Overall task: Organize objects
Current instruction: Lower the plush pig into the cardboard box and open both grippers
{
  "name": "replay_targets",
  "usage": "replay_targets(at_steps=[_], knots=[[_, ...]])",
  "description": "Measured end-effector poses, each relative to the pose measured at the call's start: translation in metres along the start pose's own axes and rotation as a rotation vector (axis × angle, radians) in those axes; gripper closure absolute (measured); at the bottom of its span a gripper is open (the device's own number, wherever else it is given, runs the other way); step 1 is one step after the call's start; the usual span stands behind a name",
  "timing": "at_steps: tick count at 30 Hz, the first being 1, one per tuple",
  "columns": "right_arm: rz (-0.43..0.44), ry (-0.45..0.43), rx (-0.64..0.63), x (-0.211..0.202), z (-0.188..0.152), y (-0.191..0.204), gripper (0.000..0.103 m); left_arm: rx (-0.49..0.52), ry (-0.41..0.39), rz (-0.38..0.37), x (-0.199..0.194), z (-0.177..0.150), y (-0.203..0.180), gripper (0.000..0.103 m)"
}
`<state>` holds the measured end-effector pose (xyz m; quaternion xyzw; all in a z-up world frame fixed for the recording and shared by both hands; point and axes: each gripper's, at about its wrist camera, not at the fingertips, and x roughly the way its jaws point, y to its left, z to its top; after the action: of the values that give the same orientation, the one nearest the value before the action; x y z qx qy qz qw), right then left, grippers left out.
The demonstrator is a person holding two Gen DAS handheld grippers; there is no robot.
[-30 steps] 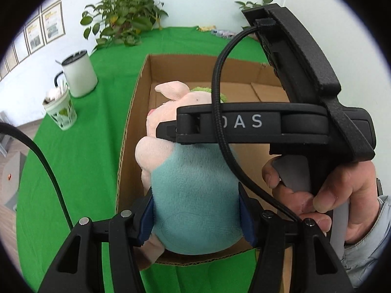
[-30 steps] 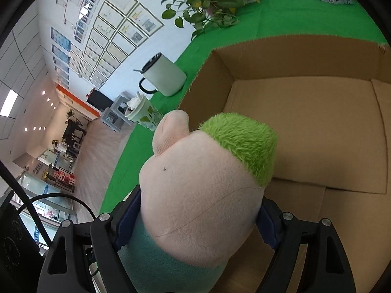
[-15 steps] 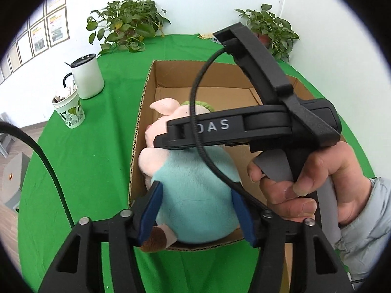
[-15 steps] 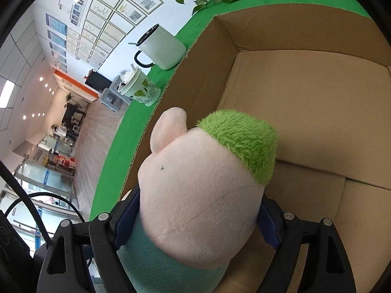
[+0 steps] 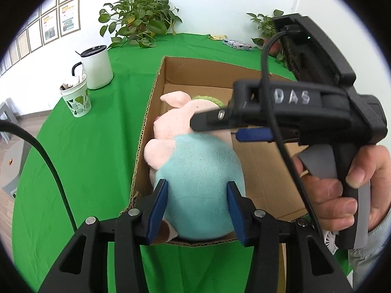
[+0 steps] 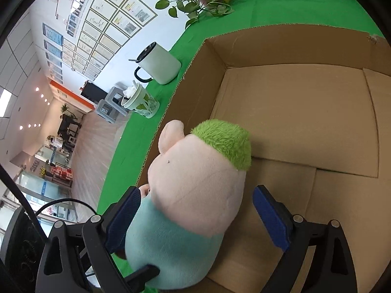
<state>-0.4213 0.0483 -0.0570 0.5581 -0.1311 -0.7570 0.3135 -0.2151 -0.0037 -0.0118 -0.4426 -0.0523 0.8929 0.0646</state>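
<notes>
A plush pig [image 5: 198, 171] with a pink head, green hair and teal body sits in the near left corner of an open cardboard box [image 5: 171, 70]. My left gripper [image 5: 196, 207] has its blue pads around the teal body, touching both sides. My right gripper [image 6: 195, 217] is open around the pig's head [image 6: 195, 185], with a gap at the right pad [image 6: 271, 222]. The right gripper also shows in the left wrist view [image 5: 254, 134], above the pig. The box [image 6: 293, 122] holds nothing else that I can see.
A green cloth [image 5: 85, 146] covers the round table. A white mug [image 5: 96, 67] and a leaf-print paper cup [image 5: 77, 99] stand left of the box. Potted plants [image 5: 136, 26] stand at the back. A small packet [image 5: 237, 45] lies at the far edge.
The pig has come down into the box corner. My right gripper has opened off the pig's head and drawn back a little. The left gripper has stayed on the body.
</notes>
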Motion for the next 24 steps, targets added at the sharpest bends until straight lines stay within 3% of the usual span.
replay_targets(at_steps=[2, 5, 8, 12, 19, 24], knots=[[-0.025, 0.026, -0.001, 0.002, -0.01, -0.002, 0.011, 0.002, -0.013, 0.003, -0.004, -0.001, 0.0, 0.051], [0.057, 0.034, 0.054, 0.007, -0.017, -0.009, 0.016, 0.035, -0.065, -0.011, -0.024, -0.005, -0.005, 0.054], [0.06, 0.016, 0.054, 0.006, -0.019, -0.011, 0.016, 0.053, -0.136, -0.005, -0.048, -0.008, -0.004, 0.053], [0.073, -0.012, 0.077, 0.002, -0.02, -0.016, 0.015, 0.023, -0.157, 0.007, -0.067, -0.011, 0.005, 0.051], [0.112, -0.093, 0.089, -0.047, -0.037, -0.016, 0.014, 0.013, -0.205, 0.017, -0.089, -0.022, 0.002, 0.05], [0.073, -0.134, 0.05, -0.089, -0.052, -0.009, 0.009, 0.005, -0.234, 0.015, -0.095, -0.021, -0.002, 0.045]])
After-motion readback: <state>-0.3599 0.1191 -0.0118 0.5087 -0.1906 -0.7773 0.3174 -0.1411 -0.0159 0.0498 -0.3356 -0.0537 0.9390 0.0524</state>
